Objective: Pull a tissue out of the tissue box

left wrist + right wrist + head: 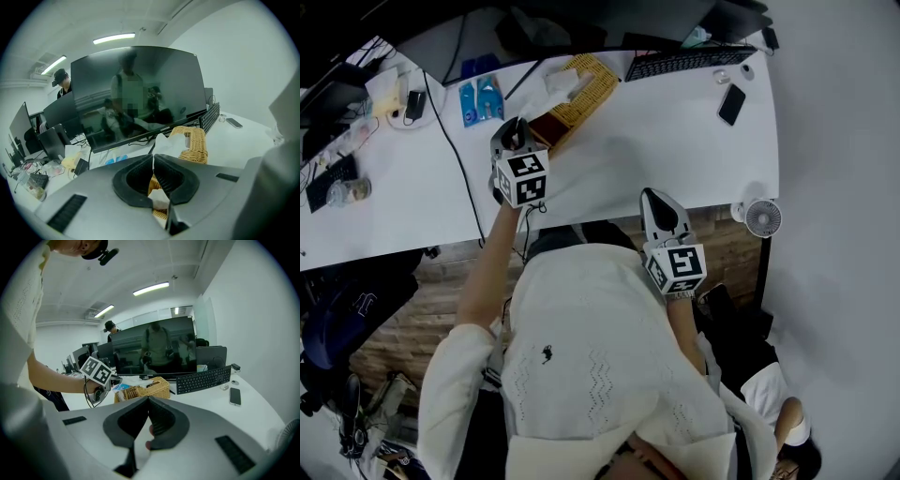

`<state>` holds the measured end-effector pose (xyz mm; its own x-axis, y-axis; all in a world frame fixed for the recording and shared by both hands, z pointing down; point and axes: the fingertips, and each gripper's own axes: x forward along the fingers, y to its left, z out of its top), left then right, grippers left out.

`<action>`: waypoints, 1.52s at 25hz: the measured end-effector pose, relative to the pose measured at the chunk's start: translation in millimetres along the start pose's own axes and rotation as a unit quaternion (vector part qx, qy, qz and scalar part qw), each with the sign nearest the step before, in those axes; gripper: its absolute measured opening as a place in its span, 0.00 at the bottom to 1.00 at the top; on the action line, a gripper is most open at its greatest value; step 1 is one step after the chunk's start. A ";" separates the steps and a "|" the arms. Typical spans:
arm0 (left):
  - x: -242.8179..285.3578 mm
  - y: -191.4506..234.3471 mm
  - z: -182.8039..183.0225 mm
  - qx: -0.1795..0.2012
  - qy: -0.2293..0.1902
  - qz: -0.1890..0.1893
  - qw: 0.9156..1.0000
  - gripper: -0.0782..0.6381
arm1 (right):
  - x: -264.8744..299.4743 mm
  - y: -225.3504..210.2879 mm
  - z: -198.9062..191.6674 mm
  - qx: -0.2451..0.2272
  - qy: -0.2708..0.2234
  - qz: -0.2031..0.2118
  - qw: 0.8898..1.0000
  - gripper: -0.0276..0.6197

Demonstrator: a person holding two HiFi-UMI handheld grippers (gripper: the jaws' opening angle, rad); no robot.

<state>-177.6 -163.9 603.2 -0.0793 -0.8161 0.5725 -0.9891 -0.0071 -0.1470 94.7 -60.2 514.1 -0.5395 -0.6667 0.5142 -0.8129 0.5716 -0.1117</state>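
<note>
A tan woven wicker tissue box lies on the white rectangular surface, lengthwise from seven to one o'clock in the head view. A crumpled white tissue stands up out of its top opening.

The grey left tool points at the near end of the box, which lies at about one o'clock from it. Its black pads are pressed together with nothing pinched between them. In the left gripper view the closed tips meet in front of the wicker, and the tissue rises above them at one o'clock. Whether the tips touch the box I cannot tell.

The grey right tool hangs over the near edge of the surface, well apart from the box, at about five o'clock from it. Its pads are also pressed together and empty.

A black keyboard lies at three o'clock from the box, with a dark flat phone just beyond it. A wide dark monitor stands behind the box.
</note>
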 end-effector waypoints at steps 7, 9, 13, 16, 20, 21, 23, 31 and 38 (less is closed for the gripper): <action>-10.6 -3.5 -2.1 0.002 -0.002 0.004 1.000 0.13 | 0.2 0.9 -0.8 -0.008 0.003 0.012 1.000 0.04; -13.2 -5.4 -2.2 0.004 -0.003 0.005 1.000 0.13 | 1.0 1.4 -0.9 -0.012 0.003 0.018 1.000 0.04; -20.5 -6.4 -2.6 0.007 -0.005 0.010 1.000 0.13 | 0.9 3.0 -0.8 -0.017 0.002 0.029 0.999 0.04; -25.9 -6.5 -1.9 0.009 -0.007 0.016 1.000 0.13 | 0.8 1.7 -0.6 -0.022 0.004 0.034 0.999 0.04; -33.6 -6.7 -2.1 0.011 -0.010 0.025 1.000 0.13 | 0.1 0.7 -0.8 -0.029 0.004 0.042 0.999 0.04; -35.4 -7.1 -2.8 0.009 -0.011 0.026 1.000 0.13 | -0.3 0.7 -1.2 -0.030 0.004 0.045 0.999 0.04; -38.7 -8.4 -4.1 0.006 -0.012 0.028 1.000 0.13 | -0.5 0.5 -1.9 -0.034 0.005 0.050 0.998 0.04; -59.4 -18.6 -8.3 -0.001 -0.018 0.032 0.999 0.13 | -3.4 0.2 -2.3 -0.050 0.003 0.075 0.996 0.04; -80.5 -32.0 -16.0 -0.015 -0.025 0.030 0.999 0.13 | -6.9 2.0 -4.0 -0.064 -0.003 0.094 0.993 0.04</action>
<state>-141.5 -88.7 574.8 -0.1340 -0.8421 0.5224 -0.9860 0.0603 -0.1556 97.7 -52.6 513.7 -0.6813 -0.5448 0.4889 -0.6630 0.7424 -0.0966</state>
